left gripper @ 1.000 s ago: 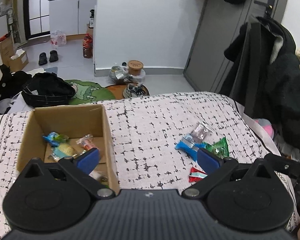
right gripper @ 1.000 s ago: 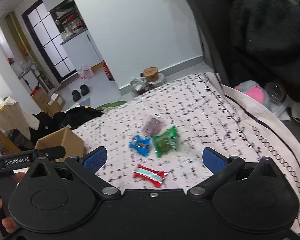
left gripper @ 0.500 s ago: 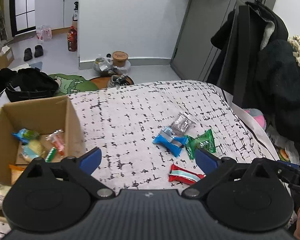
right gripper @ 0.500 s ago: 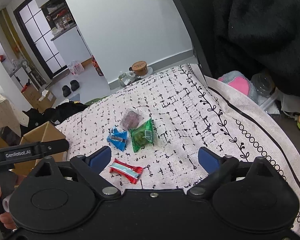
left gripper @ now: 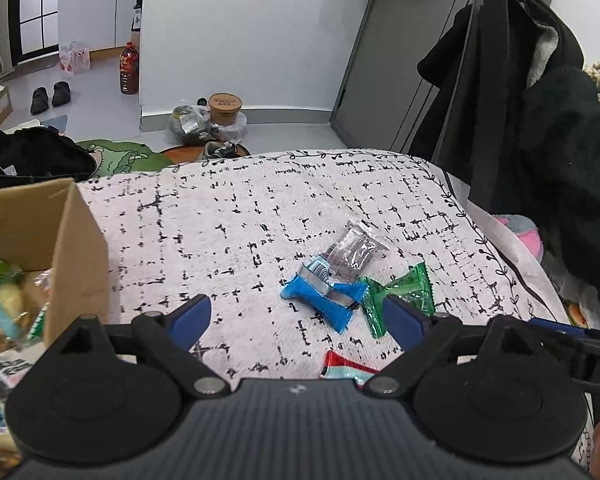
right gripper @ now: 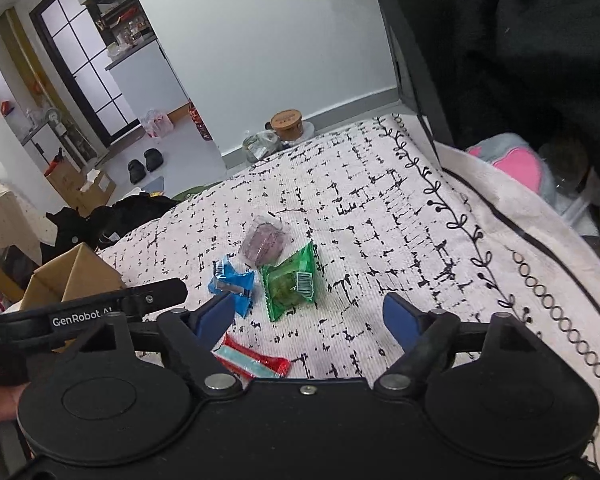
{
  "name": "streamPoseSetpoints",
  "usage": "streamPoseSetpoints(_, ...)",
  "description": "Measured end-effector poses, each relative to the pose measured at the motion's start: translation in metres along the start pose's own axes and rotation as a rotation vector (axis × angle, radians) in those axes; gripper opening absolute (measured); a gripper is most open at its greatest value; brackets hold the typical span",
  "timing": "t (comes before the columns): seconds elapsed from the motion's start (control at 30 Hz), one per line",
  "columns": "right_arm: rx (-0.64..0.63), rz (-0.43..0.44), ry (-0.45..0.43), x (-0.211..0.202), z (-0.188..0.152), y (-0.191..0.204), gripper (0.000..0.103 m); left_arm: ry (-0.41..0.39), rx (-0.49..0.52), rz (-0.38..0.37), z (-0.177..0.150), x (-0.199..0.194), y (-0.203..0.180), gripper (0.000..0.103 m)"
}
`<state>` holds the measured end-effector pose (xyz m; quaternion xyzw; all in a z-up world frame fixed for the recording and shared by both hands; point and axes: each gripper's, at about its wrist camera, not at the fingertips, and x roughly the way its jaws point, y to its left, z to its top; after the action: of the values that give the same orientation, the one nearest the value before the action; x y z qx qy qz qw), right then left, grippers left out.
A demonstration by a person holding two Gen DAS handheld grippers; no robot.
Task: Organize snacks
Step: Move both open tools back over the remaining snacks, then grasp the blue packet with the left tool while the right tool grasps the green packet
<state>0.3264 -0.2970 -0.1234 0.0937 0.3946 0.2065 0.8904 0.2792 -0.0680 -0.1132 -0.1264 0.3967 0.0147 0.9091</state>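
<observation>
Four wrapped snacks lie ahead of the two tongs on a white cloth (left gripper: 228, 216) with a black broken-grid print: a clear packet (left gripper: 354, 250) farthest out, a blue packet (left gripper: 326, 294) touching it, a green packet (right gripper: 292, 282) just beside the blue one, and a red packet (right gripper: 256, 360) nearest the tongs' bodies. A cardboard box (left gripper: 66, 240) with more snacks stands off to the left gripper's left. Beyond the cloth are a grey floor, a white wall, dark coats (left gripper: 540, 100) and a pair of black shoes (left gripper: 50, 96).

The left gripper (left gripper: 296, 314) and right gripper (right gripper: 308, 314) both stand apart, holding nothing. Compared with a second ago, both have come lower and closer to the packets, their jaws have just been closing, and the box has slid toward the left view's edge.
</observation>
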Motion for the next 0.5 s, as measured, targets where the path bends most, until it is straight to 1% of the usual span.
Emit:
streamPoseSetpoints(0.1,0.012,0.003,0.016,0.010,0.003,-0.001,0.074,-0.001,-0.029,-0.007,0.001,0.011,0.003,0.088)
streamPoseSetpoints(0.27,0.035,0.023,0.051,0.025,0.006,-0.003,0.064,0.021,-0.073,-0.018,0.004,0.032,0.009,0.083)
streamPoseSetpoints(0.37,0.033,0.022,0.069,0.034,0.009,-0.001,0.062,0.027,-0.085,-0.023,0.009,0.041,0.008,0.080)
streamPoseSetpoints(0.5,0.023,0.028,0.088,0.046,0.014,0.003,0.060,0.039,-0.088,-0.041,0.013,0.052,0.007,0.072)
